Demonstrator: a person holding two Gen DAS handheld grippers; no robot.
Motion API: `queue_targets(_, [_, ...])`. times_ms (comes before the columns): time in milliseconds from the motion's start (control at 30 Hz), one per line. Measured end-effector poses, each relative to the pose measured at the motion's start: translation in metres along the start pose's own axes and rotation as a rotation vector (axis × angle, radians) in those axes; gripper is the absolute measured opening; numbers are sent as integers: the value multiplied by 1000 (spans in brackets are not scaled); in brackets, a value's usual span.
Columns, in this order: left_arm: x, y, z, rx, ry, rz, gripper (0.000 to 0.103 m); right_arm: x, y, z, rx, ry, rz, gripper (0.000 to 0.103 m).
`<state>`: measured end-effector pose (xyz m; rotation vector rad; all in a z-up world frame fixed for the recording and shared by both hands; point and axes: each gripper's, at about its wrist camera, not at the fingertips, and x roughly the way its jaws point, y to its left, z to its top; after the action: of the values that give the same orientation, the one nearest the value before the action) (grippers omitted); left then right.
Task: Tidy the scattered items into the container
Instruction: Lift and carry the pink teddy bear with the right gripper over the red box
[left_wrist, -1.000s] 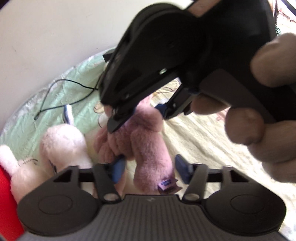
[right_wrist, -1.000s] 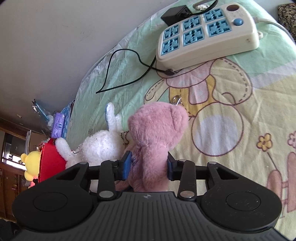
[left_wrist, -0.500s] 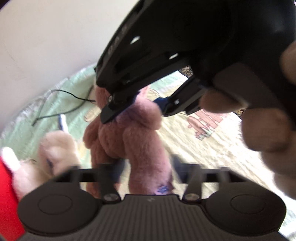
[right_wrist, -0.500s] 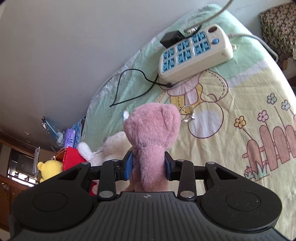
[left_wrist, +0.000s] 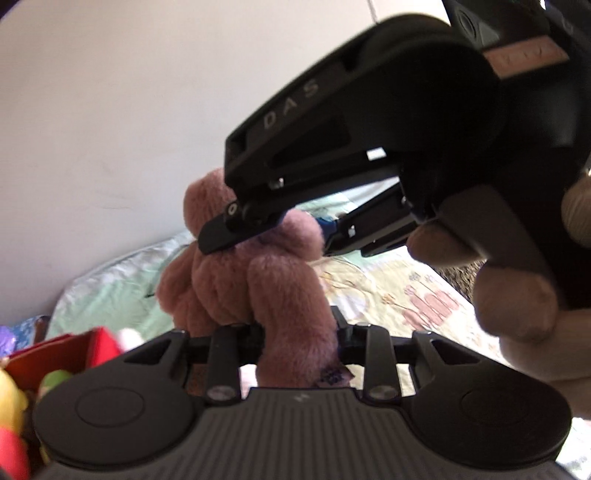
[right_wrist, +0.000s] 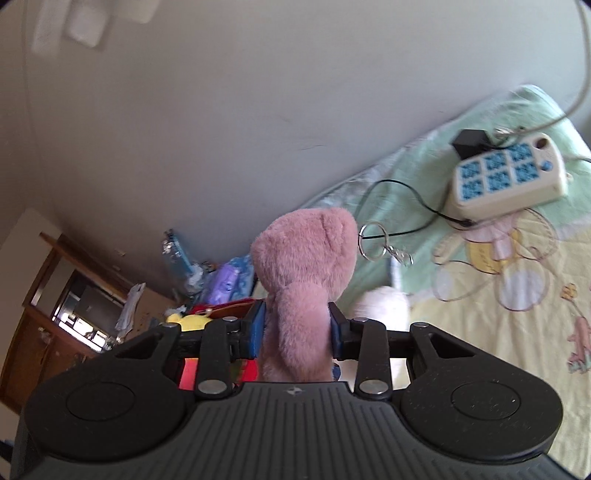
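Claws left (left_wrist: 297, 338) and right (right_wrist: 293, 334) both clamp the pink plush bear (right_wrist: 301, 291), lifted above the bedsheet (right_wrist: 517, 332).

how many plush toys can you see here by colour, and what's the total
pink: 1, the pink plush bear, clamped by both the left gripper and the right gripper
white: 1, the white plush on the bedsheet
yellow: 1, the yellow plush by the red container
total: 3
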<state>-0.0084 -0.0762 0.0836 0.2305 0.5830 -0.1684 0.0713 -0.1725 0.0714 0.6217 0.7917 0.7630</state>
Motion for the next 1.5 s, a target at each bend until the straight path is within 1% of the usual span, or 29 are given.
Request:
queue_targets(100, [-19,20,0,-40,-14,25,31,12,23,-2,-35,6,34,36])
queue_targets(233, [-44,43,-11,-80,-31,46,31,33,47,-6,-54,25,67,36])
queue_targets(400, [-52,84,-21,-119,-31,24,31,64,77,-14,-75,40,40,36])
queue_targets(600, [-62,129,-36,-146,-29,-24,31,96,109,-25,-90,43,-14,36])
queue_targets(633, [-64,135,-40,-155,-26,-39,28,103,114,-27,-91,45,-30,36])
queue_targets(733, [-61,161,-51,-186,-19,-93,28,119,126,-33,-90,54,-84,36])
queue_targets(933, [-38,212,-71,-261,15,-242,28,150,145,-45,-128,86,-265,36])
queue_targets(1100, [-36,221,-83,-307,42,-339,26,168,151,-52,-138,114,-379,36])
queue_targets(1233, [-25,233,-92,-374,68,-431,26,184,164,-56,-207,141,-501,35])
queue_targets(1300, [-22,237,-94,-410,68,-468,26,189,170,-55,-242,152,-544,34])
queue_targets(1433, [-15,241,-98,-454,75,-507,26,199,172,-53,-268,187,-616,34])
queue_targets(1500, [-15,242,-100,-460,68,-513,26,203,174,-53,-282,202,-644,34])
